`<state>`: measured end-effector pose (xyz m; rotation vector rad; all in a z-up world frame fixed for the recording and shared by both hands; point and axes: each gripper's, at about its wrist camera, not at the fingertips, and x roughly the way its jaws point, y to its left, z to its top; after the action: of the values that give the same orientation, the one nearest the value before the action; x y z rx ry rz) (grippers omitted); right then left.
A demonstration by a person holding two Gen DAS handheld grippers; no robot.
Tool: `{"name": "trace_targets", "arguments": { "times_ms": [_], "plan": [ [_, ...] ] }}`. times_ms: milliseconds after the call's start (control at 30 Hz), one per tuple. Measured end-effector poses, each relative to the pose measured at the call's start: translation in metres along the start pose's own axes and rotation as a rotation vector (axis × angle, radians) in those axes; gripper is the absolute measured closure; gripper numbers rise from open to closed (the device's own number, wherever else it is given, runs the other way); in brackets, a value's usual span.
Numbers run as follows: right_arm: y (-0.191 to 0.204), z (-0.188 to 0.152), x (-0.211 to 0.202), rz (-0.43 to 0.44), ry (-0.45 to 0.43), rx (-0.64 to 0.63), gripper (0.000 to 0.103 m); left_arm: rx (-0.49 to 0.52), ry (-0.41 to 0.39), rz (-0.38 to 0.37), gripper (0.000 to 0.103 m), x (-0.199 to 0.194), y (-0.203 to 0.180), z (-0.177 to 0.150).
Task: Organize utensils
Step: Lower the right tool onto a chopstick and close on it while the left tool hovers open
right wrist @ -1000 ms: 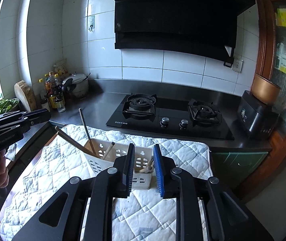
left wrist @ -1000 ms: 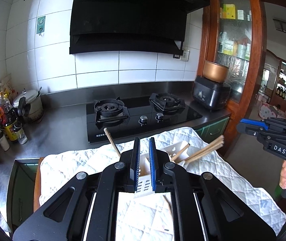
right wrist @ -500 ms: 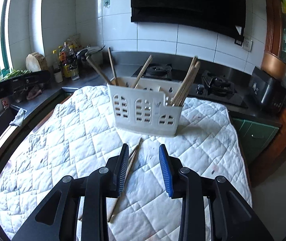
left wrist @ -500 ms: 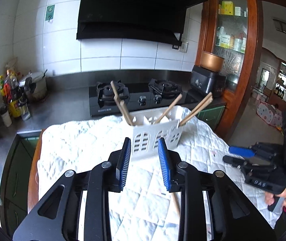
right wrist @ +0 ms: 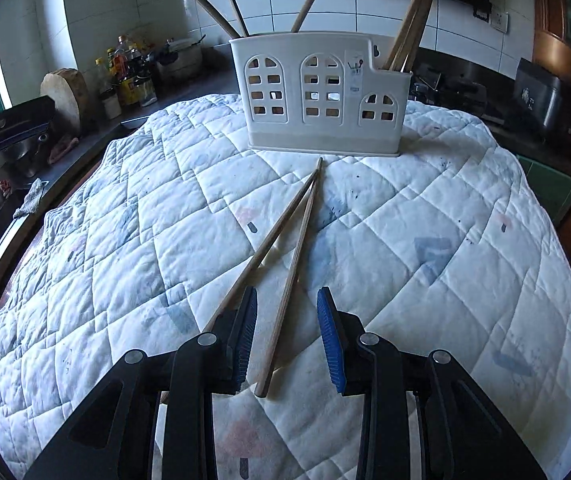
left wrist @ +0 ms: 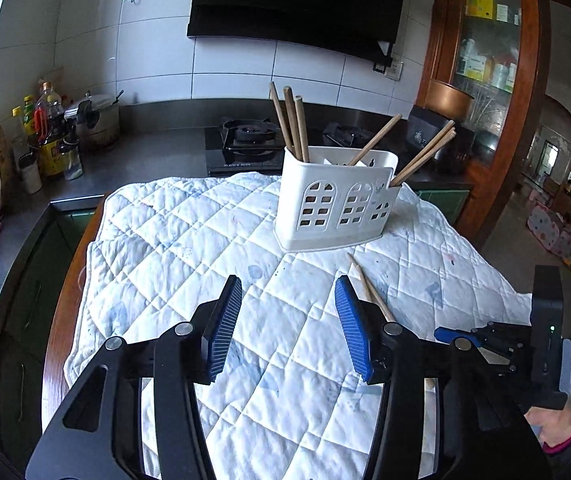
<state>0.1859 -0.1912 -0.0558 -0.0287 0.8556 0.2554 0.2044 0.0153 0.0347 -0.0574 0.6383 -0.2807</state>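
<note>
Surface: a white quilted cloth (right wrist: 425, 216) spread over a table in a tiled kitchen, with the hob and steel counter behind it
Right gripper (right wrist: 287, 336): nearest the work; jaws apart, nothing pinched; they have opened a little and then held within the last second; one loose chopstick (right wrist: 285, 292) lies on the cloth between the pads, touching neither as far as I can tell
Second chopstick (right wrist: 257, 256): just left of the first; its near end runs under the left pad, outside the gap
Long axis: both sticks run from near to far, converging at their far tips just short of the holder; so the jaws sit across the one stick, not along it
Left gripper (left wrist: 288, 326): jaws set wide and just been opening, nothing between them but cloth; the sticks lie to its right, so I judge the right hand the better placed
White utensil holder (right wrist: 325, 96): far, upright on the cloth; more chopsticks already lean in its compartments
</note>
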Motion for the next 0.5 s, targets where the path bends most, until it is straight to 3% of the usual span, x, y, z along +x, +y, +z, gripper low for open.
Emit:
{"name": "trace_targets", "arguments": {
  "times_ms": [500],
  "plan": [
    [0.001,-0.006,0.026,-0.001,0.058,0.089,0.087,-0.027,0.019,0.015,0.054,-0.002,0.002,-0.027]
  ]
}}
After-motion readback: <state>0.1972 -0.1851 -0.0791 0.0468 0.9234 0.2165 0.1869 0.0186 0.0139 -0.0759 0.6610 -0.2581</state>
